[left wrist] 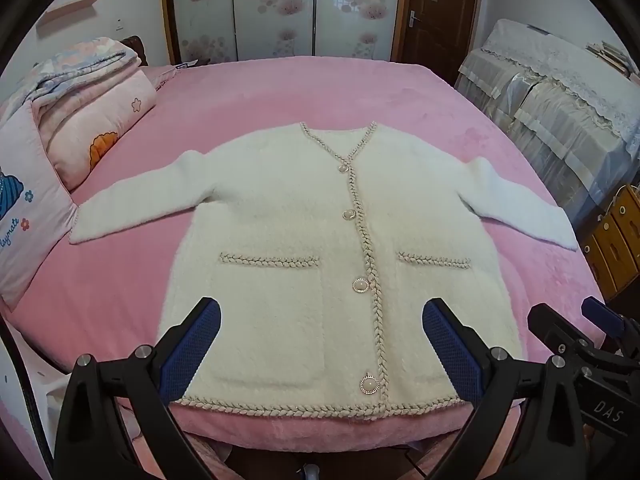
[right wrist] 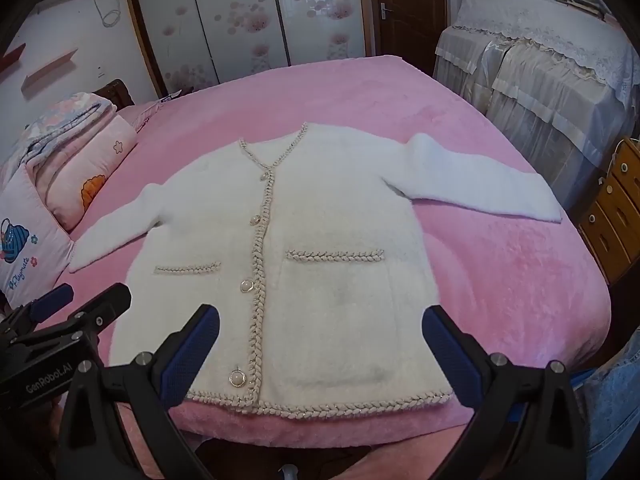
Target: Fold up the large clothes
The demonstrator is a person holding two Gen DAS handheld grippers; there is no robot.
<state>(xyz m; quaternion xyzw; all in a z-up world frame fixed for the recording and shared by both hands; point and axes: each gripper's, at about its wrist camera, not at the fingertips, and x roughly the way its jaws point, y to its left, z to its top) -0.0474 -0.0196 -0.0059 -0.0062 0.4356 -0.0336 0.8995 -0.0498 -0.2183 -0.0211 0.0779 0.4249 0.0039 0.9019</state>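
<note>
White fuzzy cardigan [left wrist: 280, 216] lies flat, front up, centre of frame on the pink bed [left wrist: 360, 92] in both views. It is buttoned; braided trim runs along the neckline, placket, both pocket tops and the hem. Four round buttons sit down the placket. Both sleeves are spread out to the sides, one reaching lower left of frame toward the pillows, the other toward the right edge of the bed. The hem lies near the bed's bottom edge.

Left gripper [left wrist: 320, 344], bottom centre of the left wrist view: jaws wide, nothing between the blue pads, hovering over the hem area, not touching the fabric as far as visible. Right gripper [right wrist: 320, 344], bottom centre of the right wrist view: jaws wide too, empty, above the hem and right pocket. Each gripper also shows at the other view's bottom corner.

Folded quilts and pillows [left wrist: 80, 120] are stacked upper left of frame. Floral wardrobe doors [left wrist: 280, 8] top centre, brown door [left wrist: 436, 12] beside them, lace-covered furniture [left wrist: 560, 92] upper right.
</note>
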